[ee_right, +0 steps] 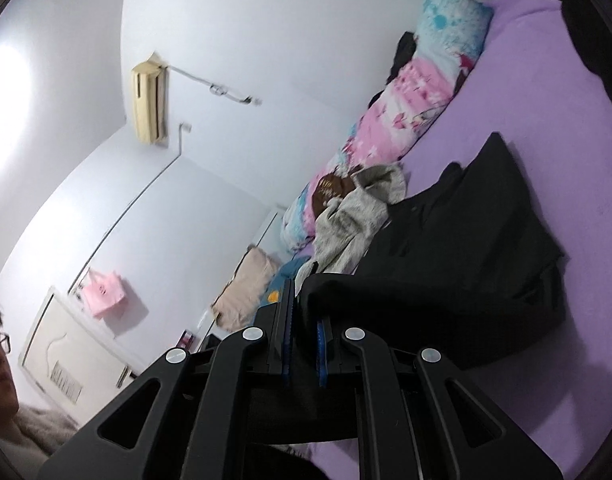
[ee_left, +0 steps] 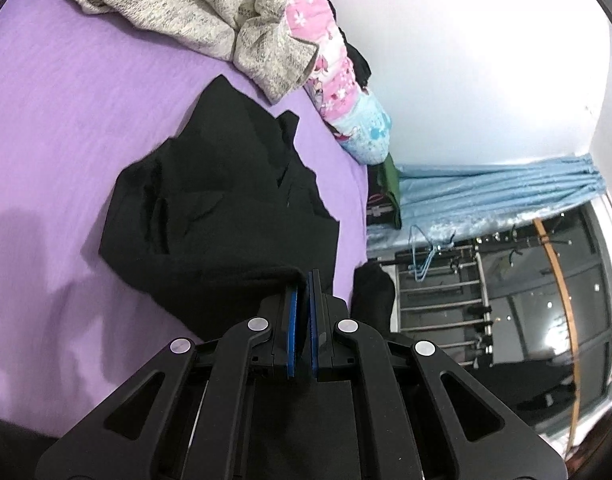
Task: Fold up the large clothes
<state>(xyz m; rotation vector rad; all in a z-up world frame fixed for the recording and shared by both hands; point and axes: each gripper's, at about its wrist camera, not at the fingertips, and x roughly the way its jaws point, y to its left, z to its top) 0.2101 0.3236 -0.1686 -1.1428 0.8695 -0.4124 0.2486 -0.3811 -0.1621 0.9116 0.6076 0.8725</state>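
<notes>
Holding: both claws grip one black garment (ee_left: 226,208) over a purple bed (ee_left: 66,120).
Left claw (ee_left: 302,292): pads nearly together, clamped on a thick rolled edge of the garment at its near end.
Right claw (ee_right: 304,320): pads close together, clamped on a fold of the same garment; black cloth fills the gap between the blue pads (ee_right: 321,340).
Garment: near edge lifted in the claws, the rest lying rumpled on the bed, with pointed flaps at its far end.
Bed: purple sheet, bare around the garment on the left in the left wrist view and on the right in the right wrist view.
Sweater (ee_left: 178,8): grey and cream knit, heaped at the far side of the bed, just beyond the garment and partly on the pillow.
Pillow (ee_left: 337,80): pink and light blue print, lying along the wall at the far edge of the bed.
Curtain (ee_left: 497,188): light blue, at the right in the left wrist view, above a dark window.
Air conditioner (ee_right: 149,100): cream, on the white wall at the left in the right wrist view.
Person (ee_right: 2,364): at the near left edge in the right wrist view, wearing glasses.
</notes>
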